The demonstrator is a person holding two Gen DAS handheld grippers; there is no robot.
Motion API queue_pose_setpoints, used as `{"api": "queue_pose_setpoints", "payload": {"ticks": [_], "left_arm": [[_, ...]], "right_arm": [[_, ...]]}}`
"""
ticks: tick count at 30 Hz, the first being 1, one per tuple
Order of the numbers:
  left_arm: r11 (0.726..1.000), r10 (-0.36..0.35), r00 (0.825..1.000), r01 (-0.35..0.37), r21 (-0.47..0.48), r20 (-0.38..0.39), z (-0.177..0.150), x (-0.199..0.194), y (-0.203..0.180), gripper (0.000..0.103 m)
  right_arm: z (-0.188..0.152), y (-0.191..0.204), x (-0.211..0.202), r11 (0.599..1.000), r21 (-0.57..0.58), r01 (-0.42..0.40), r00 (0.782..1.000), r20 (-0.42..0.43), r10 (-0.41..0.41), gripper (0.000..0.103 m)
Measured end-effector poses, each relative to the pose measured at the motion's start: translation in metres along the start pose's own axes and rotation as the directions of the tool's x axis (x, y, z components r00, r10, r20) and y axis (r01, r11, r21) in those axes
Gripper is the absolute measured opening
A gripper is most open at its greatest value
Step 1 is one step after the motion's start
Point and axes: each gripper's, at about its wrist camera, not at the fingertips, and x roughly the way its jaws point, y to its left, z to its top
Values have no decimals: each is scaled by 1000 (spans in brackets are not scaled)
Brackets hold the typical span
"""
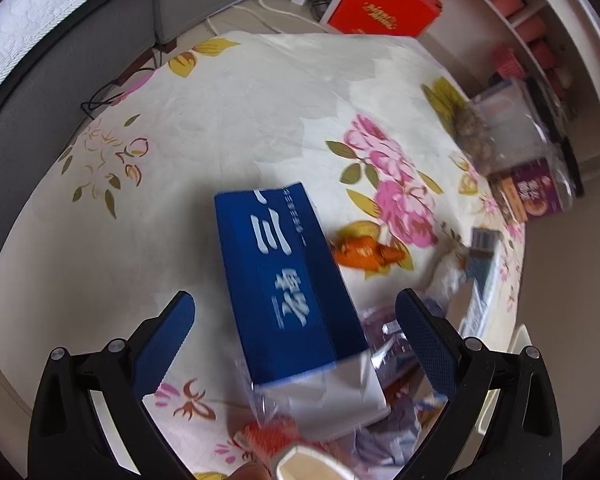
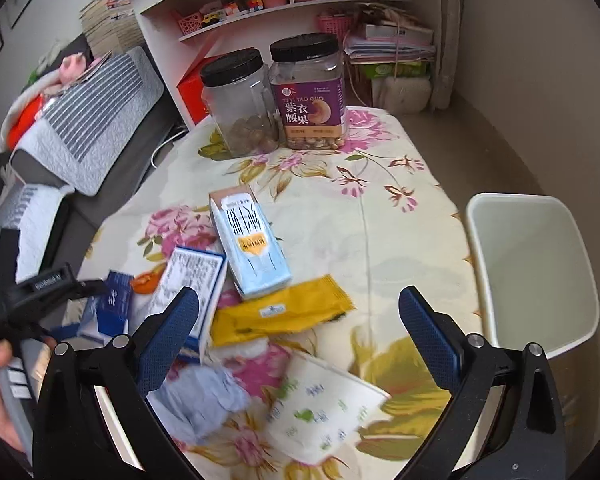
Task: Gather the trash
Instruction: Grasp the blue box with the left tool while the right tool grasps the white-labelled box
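Over the floral table (image 2: 380,216), both our claws gape, holding nothing.
We see the left gripper (image 1: 294,318) straddling the blue box (image 1: 284,280); our right gripper (image 2: 300,312) hangs above the yellow wrapper (image 2: 276,314), bin (image 2: 528,272) just beside the table.

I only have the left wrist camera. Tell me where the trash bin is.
Observer: The white bin stands beside the table, off its edge, right of the right gripper.
Operator: Report that gripper's state.
Observer: Its fingers are wide open, holding nothing.
Operator: Name the trash nearest it.
Observer: A yellow wrapper lies flat just ahead, between the fingers.
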Motion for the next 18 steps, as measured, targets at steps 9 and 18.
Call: {"api": "queue_pose_setpoints", "payload": {"ticks": [9,18], "left_arm": [[997,9,997,-3,72,-72,2,16,-9,60],[983,-36,996,22,181,76,-6,-32,-17,56]], "right_arm": [[11,31,45,995,45,-91,986,-133,96,96],[4,64,85,992,53,-113,963,-239,122,96]]}}
